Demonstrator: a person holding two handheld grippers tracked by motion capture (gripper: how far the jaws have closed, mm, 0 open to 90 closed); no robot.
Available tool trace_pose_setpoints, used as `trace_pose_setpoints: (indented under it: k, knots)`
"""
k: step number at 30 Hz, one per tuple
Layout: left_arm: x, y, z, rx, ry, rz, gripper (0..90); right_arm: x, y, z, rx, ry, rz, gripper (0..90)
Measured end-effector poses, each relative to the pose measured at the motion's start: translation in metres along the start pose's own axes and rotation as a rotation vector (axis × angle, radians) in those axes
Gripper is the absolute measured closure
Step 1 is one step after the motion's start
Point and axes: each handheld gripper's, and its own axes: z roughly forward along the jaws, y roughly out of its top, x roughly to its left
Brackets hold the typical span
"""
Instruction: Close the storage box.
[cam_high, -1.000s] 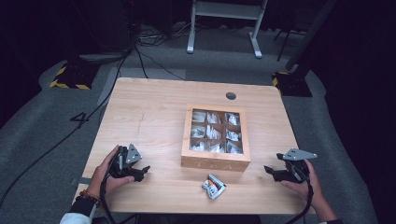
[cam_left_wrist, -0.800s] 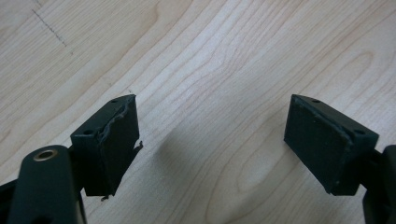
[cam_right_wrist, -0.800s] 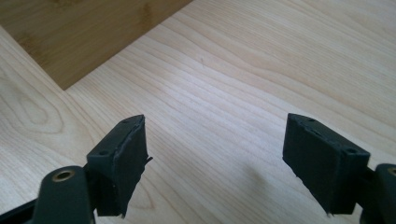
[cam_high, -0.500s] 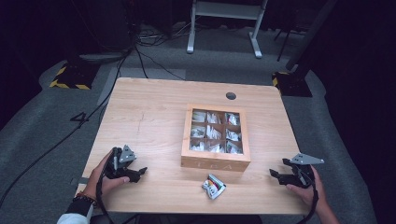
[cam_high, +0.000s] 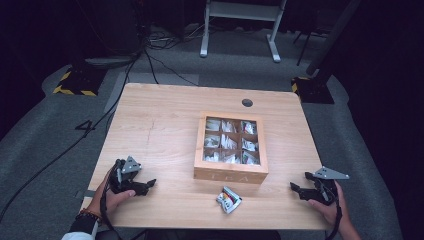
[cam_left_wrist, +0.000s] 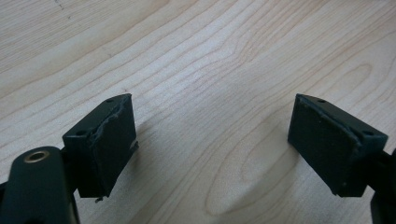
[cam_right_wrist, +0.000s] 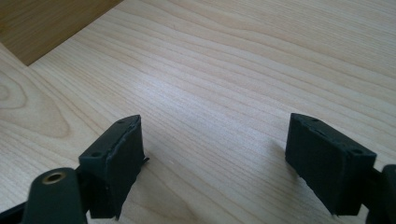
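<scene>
A wooden box (cam_high: 230, 172) with a clear lid stands in the middle of the table, its compartments holding tea bags. One loose packet (cam_high: 229, 199) lies on the table just in front of it. My left gripper (cam_high: 145, 186) rests low at the table's front left, open, with bare wood between its pads (cam_left_wrist: 112, 140). My right gripper (cam_high: 296, 190) sits at the front right, open as well, its pads (cam_right_wrist: 116, 161) wide apart over bare wood. A corner of the box (cam_right_wrist: 51, 23) appears at the upper left of the right gripper view.
The light wooden table (cam_high: 160, 125) has a round cable hole (cam_high: 247, 102) at its back edge. Cables, a yellow-black base and a white stand's legs are on the grey floor behind.
Both grippers have drawn back toward the table's front edge and lower. The box and the packet have stayed where they were.
</scene>
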Motion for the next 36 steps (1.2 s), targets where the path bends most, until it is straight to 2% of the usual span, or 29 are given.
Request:
trace_pose_setpoints:
  k: [5, 36]
  knots:
    - [-0.0001, -0.001, -0.0009, 0.003, 0.0, -0.01, 15.5, -0.0001, 0.0004, 0.0006, 0.001, 0.003, 0.0, 18.6]
    - [0.0002, -0.001, -0.0011, 0.003, 0.001, -0.005, 15.5, 0.0001, 0.0007, 0.0008, 0.003, 0.003, 0.003, 18.4]
